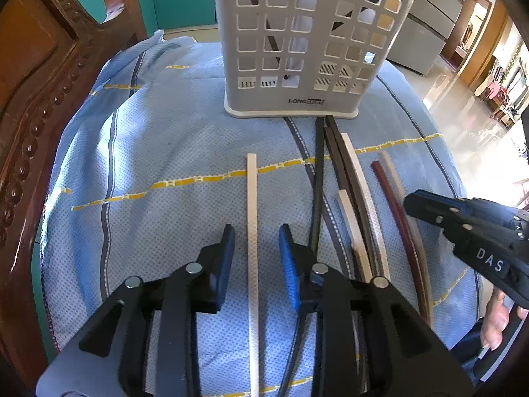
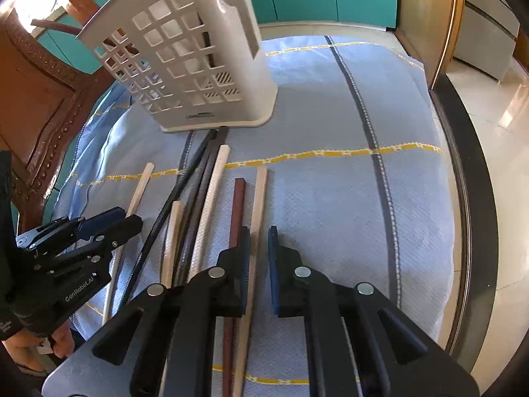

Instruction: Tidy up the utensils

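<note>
A white lattice utensil holder (image 1: 297, 49) (image 2: 185, 66) stands upright at the far side of the blue cloth, with dark sticks inside. Several chopsticks lie in front of it, pointing at its base. My left gripper (image 1: 257, 251) (image 2: 109, 228) is open, and a white chopstick (image 1: 252, 198) (image 2: 140, 188) lies on the cloth between its blue pads, touching neither. My right gripper (image 2: 258, 258) (image 1: 416, 201) stands narrowly open astride a beige chopstick (image 2: 259, 198) that lies close to its left pad. A red-brown chopstick (image 2: 238, 205) (image 1: 386, 185) lies just left of it.
Black, dark brown and white chopsticks (image 1: 340, 172) (image 2: 198, 192) form a bundle between the two grippers. The blue cloth (image 1: 165, 165) covers a round table whose dark rim (image 2: 463, 198) curves along the right. A carved wooden chair (image 1: 39, 82) stands at the left. A hand (image 1: 496, 324) holds the right gripper.
</note>
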